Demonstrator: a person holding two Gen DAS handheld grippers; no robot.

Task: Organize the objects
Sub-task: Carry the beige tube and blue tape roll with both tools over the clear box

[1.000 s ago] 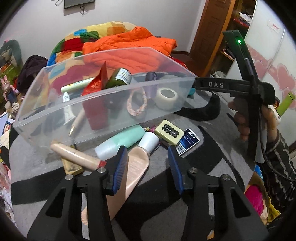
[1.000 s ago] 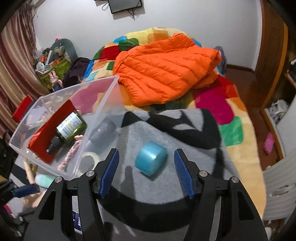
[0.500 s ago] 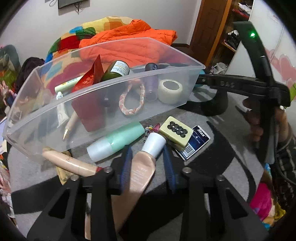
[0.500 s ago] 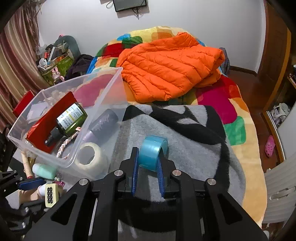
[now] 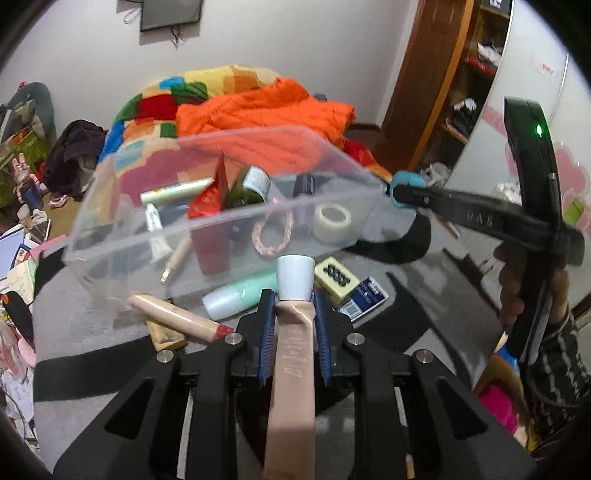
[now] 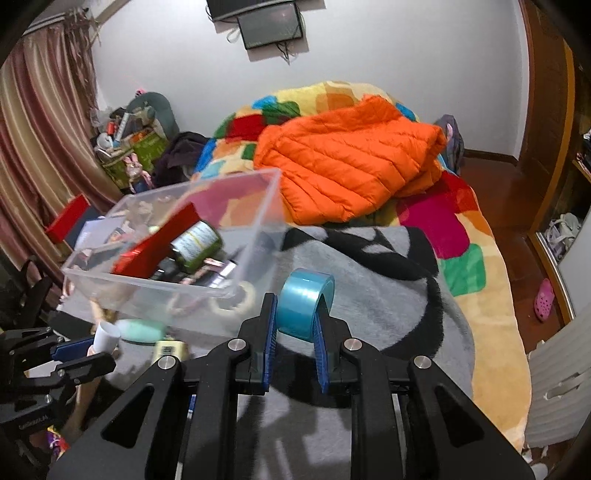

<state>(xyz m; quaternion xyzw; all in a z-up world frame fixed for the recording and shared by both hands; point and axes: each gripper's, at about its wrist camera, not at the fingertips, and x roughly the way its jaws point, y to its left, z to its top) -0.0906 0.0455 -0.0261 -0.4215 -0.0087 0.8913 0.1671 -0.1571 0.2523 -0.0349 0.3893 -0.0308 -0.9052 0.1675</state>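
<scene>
— What's lying around me here?
— I'm looking at a white wall with a dark screen hanging high on it. A bed is lying under a patchwork blanket, an orange quilted jacket sitting on top.
— And the sides?
— Striped curtains are hanging on the left; a wooden door and reddish wooden floor are showing on the right.

A second ago both my grippers stood open on the blanket. Now my left gripper is closing on the beige tube and has lifted it; my right gripper has clamped the blue tape roll and raised it.
</scene>
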